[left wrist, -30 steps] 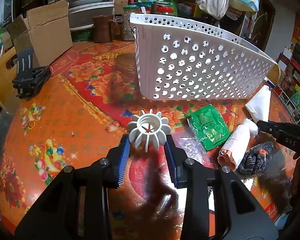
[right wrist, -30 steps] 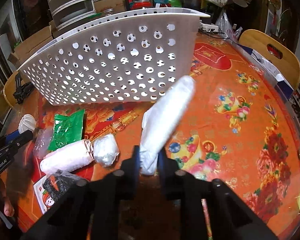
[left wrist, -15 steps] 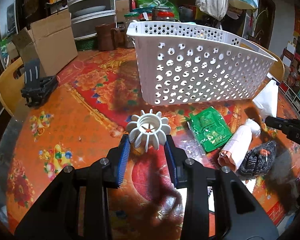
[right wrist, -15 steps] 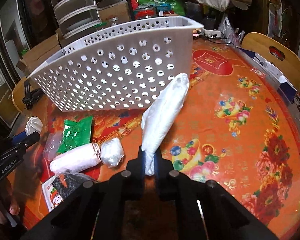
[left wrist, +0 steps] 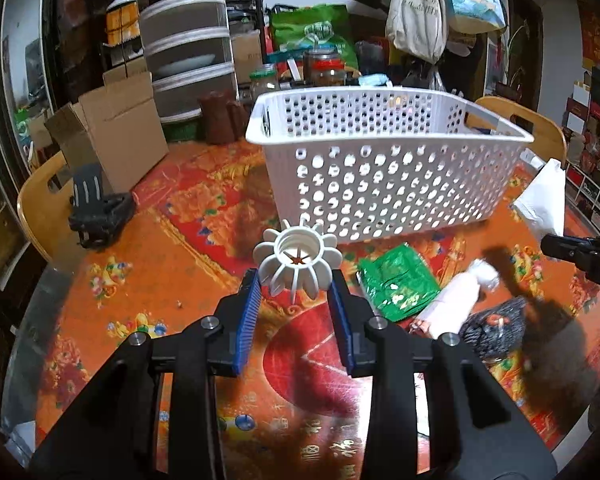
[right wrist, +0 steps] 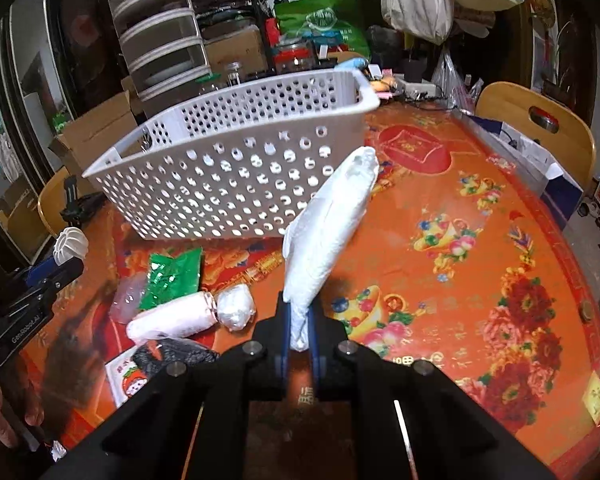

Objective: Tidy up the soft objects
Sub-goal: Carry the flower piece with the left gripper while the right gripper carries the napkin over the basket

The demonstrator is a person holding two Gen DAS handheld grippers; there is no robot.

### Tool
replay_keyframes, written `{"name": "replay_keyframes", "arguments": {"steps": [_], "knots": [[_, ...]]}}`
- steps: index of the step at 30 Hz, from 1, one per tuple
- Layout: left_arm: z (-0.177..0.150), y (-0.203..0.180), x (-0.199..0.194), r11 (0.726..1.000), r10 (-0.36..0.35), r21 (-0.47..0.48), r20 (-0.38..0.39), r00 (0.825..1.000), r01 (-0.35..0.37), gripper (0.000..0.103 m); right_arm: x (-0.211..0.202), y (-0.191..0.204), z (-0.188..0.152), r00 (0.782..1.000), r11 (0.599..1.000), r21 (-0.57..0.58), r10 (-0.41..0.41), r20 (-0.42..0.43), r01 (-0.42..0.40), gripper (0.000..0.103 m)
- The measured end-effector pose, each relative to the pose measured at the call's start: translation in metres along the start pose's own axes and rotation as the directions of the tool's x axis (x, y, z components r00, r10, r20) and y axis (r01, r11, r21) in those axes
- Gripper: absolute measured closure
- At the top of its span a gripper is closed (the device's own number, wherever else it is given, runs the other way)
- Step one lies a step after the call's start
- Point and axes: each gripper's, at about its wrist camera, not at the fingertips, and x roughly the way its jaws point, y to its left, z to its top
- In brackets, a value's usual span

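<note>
My left gripper (left wrist: 296,286) is shut on a white ribbed plastic piece (left wrist: 297,262) and holds it above the table, in front of the white perforated basket (left wrist: 388,184). My right gripper (right wrist: 299,334) is shut on a long white plastic-wrapped bundle (right wrist: 328,232), lifted off the table to the right of the basket (right wrist: 228,184). On the table lie a green packet (left wrist: 396,284), a pink-white roll (left wrist: 456,308) with a white wad at its end (right wrist: 236,306), and a dark knitted item (left wrist: 496,328).
The round table has a red-orange flowered cloth (right wrist: 460,240). A cardboard box (left wrist: 112,136) and a black gadget (left wrist: 96,212) stand at the left. Wooden chairs (right wrist: 540,120) ring the table. Jars and shelves crowd the back.
Both grippers have risen with their loads; the basket rim now sits lower in both views. The white bundle has lifted off the table.
</note>
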Motion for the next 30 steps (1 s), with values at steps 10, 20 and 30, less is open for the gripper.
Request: {"name": "replay_keyframes", "arguments": {"steps": [10,20,30], "knots": [[0.028,-0.014,-0.042,0.999,0.009,0.04,0.097,0.995,-0.013,0.072,-0.051,0.008,0.02,0.995,0.999,-0.041,0.024,0.099,-0.02,0.097],[0.073,-0.027,-0.059,0.997,-0.01,0.074,0.15,0.989,-0.001,0.072,-0.072,0.014,0.06,0.987,0.996,-0.069,0.062,0.146,-0.052,0.097],[0.138,-0.046,-0.022,0.993,-0.026,0.119,0.122,0.992,0.011,0.072,-0.045,0.036,0.117,0.992,0.989,-0.134,0.083,0.1,-0.069,0.097]]}}
